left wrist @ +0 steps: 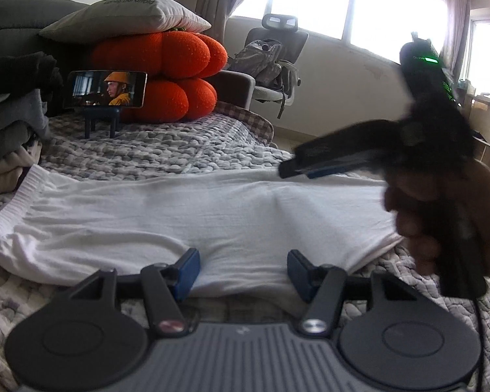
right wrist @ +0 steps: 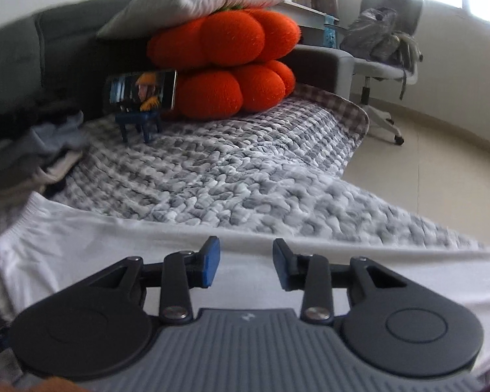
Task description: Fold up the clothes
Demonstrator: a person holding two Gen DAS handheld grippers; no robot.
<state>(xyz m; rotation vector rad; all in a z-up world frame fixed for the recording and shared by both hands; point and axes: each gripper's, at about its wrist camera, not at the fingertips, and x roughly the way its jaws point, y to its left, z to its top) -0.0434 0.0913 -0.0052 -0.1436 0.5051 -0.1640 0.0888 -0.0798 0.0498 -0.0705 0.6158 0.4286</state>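
While spread flat, white garment [left wrist: 179, 215] underlies left claw [left wrist: 243, 272].

**Garment across the near bed, cushions and phone behind**

A folded garment [left wrist: 179, 215] lies flat across the near part of the bed [left wrist: 166, 147], running left to right. The left tool [left wrist: 243, 271] sits at its near edge, one finger to each side over the cloth. The right tool [left wrist: 297, 166] reaches in from the right, above the garment's far edge. Left of the garment stands a stack of clothes [left wrist: 13, 130]. Behind, a phone [left wrist: 106, 89] rests on a small stand [left wrist: 103, 121], just in front of two stacked cushions [left wrist: 166, 75] with a pillow [left wrist: 127, 16] on top. Beyond the bed's far right corner stands a chair [left wrist: 277, 65] carrying a backpack [left wrist: 261, 55].
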